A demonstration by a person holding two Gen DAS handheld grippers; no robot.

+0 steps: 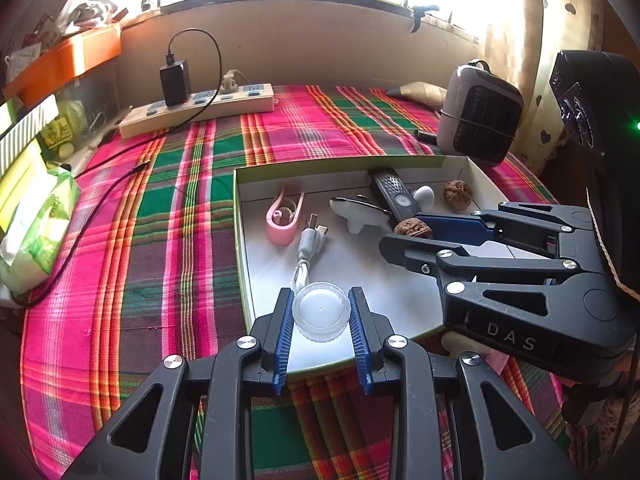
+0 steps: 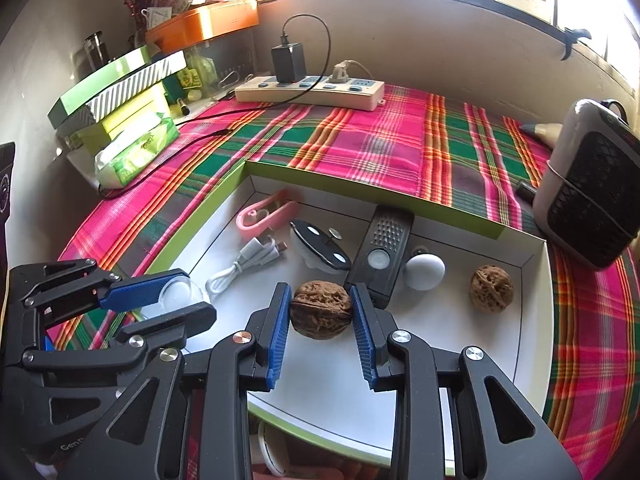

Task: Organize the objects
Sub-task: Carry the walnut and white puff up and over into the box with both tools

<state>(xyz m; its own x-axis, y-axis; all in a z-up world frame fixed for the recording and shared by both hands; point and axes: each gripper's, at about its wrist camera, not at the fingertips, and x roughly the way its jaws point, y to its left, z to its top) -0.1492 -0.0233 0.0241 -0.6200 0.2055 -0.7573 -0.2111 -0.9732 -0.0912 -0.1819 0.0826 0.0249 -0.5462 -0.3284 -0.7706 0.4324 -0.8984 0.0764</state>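
Left wrist view: left tongs (image 1: 321,314) pinched clear plastic lid (image 1: 321,312) between blue pads, over near edge of white box (image 1: 256,300). Lid light, stiff, slick; grip on ribbed rim looked best. Right tongs (image 1: 412,232) ahead to right.

Right wrist view: right tongs (image 2: 320,312) pinched walnut (image 2: 321,309) over box floor. Walnut light, hard, round, likely to roll; hold across widest part. Second walnut (image 2: 491,288) lay beyond, right of tongs.
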